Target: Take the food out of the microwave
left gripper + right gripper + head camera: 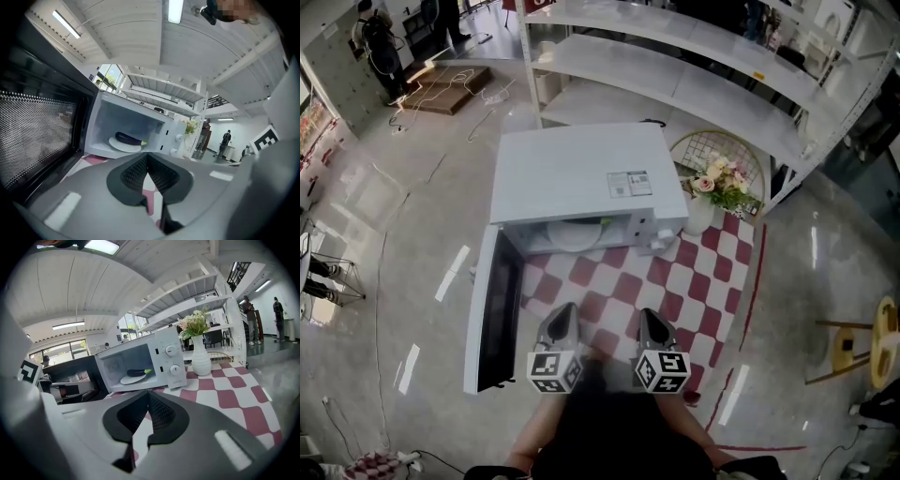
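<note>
A white microwave [572, 173] stands on a red-and-white checked tablecloth [694, 281] with its door [492, 314] swung wide open to the left. Inside it lies a dark purple eggplant [129, 138] with a green stem on a white plate [123, 146]; both also show in the right gripper view, the eggplant [138, 372] on the plate [131, 379]. My left gripper [563, 311] and right gripper [649, 317] hover side by side over the cloth, a little in front of the opening. Both point toward the cavity. Each has its jaws shut with nothing between them, the left gripper [147, 154] and the right gripper [149, 393] alike.
A white vase [201, 359] of flowers [193, 324] stands right of the microwave's knob panel [171, 359]. A round wire basket [722, 155] and white shelves [675, 75] are behind. The open door [37, 136] fills the left side. A yellow stool [862, 352] stands on the floor at right.
</note>
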Demonstrator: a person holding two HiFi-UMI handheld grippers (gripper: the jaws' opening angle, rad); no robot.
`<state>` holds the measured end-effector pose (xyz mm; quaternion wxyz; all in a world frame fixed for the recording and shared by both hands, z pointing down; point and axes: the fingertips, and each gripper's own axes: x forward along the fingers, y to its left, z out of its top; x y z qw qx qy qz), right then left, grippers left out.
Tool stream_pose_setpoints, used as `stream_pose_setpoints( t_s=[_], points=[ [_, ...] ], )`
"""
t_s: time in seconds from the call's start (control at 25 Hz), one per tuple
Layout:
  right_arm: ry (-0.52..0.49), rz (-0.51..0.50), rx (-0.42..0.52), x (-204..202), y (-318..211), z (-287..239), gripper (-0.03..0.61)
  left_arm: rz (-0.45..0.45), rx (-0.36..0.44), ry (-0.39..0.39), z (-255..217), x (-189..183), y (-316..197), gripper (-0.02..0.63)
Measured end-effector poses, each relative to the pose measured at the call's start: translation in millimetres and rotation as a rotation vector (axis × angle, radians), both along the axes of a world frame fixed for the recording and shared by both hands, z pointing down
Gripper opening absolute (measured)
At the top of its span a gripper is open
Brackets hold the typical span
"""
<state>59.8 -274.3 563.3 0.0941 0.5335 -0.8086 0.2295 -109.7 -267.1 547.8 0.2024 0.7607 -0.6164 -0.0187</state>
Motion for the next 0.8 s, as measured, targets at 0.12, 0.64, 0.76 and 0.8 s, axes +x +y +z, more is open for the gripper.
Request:
stream_pose_setpoints(
  t_s=[0.12,0.64,0.76,0.8],
  points=[
    [0.004,-0.002,0.001,-3,-6,-1,0.002,-0.004,-0.008,0.040,2,-3,-8,0.009],
    [0.023,-0.020,-0.018,-13,-27,3,0.002,-0.052,-0.033,0.225,13,-15,-42,0.009],
    [0.023,-0.018,-0.021,-15,-31,2,0.001,-0.056,-0.041,0.264,16,-17,-47,0.009],
    [0.024,-0.017,-0.022,-15,-32,3,0.002,-0.058,-0.042,0.274,18,-18,-49,0.008]
  ],
)
